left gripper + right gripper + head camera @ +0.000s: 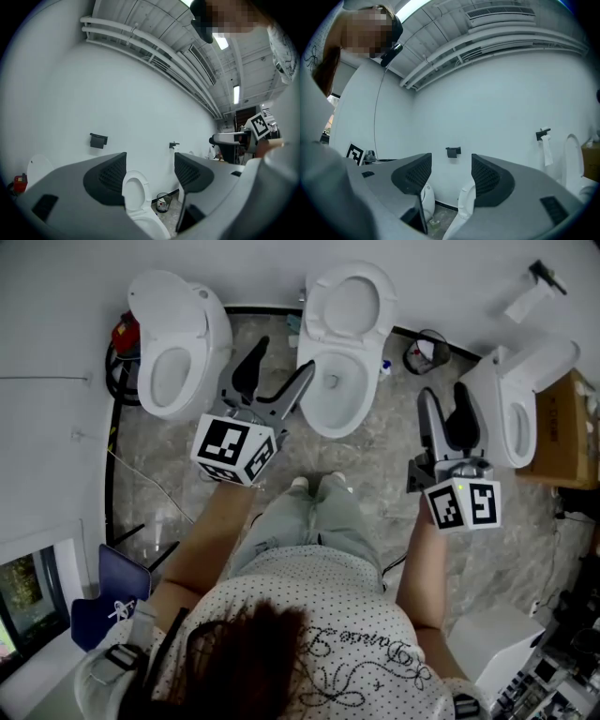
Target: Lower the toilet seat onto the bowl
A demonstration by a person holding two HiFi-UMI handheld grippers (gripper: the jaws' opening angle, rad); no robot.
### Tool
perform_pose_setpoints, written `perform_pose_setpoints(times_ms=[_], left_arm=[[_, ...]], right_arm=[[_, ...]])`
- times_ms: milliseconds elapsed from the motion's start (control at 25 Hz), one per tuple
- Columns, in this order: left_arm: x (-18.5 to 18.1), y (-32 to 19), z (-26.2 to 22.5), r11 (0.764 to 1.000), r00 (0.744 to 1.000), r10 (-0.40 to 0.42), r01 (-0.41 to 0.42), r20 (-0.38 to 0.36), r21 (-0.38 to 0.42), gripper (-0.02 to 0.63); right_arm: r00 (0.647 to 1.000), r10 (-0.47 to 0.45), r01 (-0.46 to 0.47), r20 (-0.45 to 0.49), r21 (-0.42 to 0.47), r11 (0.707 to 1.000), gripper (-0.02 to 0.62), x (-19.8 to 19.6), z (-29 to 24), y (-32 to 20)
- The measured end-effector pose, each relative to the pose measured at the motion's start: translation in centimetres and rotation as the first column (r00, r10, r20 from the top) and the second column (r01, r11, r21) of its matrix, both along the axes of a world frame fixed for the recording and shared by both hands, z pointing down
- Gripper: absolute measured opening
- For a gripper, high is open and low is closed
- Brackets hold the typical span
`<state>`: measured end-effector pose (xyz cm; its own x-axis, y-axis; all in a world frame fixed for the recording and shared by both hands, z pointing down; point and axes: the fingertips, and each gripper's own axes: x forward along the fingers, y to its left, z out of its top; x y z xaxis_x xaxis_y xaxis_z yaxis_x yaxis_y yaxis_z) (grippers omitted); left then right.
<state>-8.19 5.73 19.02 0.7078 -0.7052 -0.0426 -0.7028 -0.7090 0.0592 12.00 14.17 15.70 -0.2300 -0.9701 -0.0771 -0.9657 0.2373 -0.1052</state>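
The toilet seat [317, 306] stands raised at the far wall above the middle bowl [361, 399]; left gripper [285, 354] and right gripper [445, 393] gape empty; probably rigid, slick, hinged plastic, best pinched at its free top edge.

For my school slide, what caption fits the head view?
Open left gripper and open right gripper held before the middle toilet, its seat up.
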Motion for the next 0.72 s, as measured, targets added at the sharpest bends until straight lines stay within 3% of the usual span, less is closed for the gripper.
perform_pose_setpoints(times_ms=[360,720], left_arm=[[0.9,-5.9,0.4,0.999,0.999,-0.049,0.049,-0.014,-0.007,0.304],[4.1,-14.4,-0.2,0.991,0.991,-0.134,0.133,0.003,0.022,0.304]], right_arm=[[0.998,-0.068,0.068,-0.009,-0.007,0.998,0.259,0.7,0.7,-7.4],[0.984,-0.177,0.177,0.000,0.024,0.984,0.270,4.9,0.4,-18.2]])
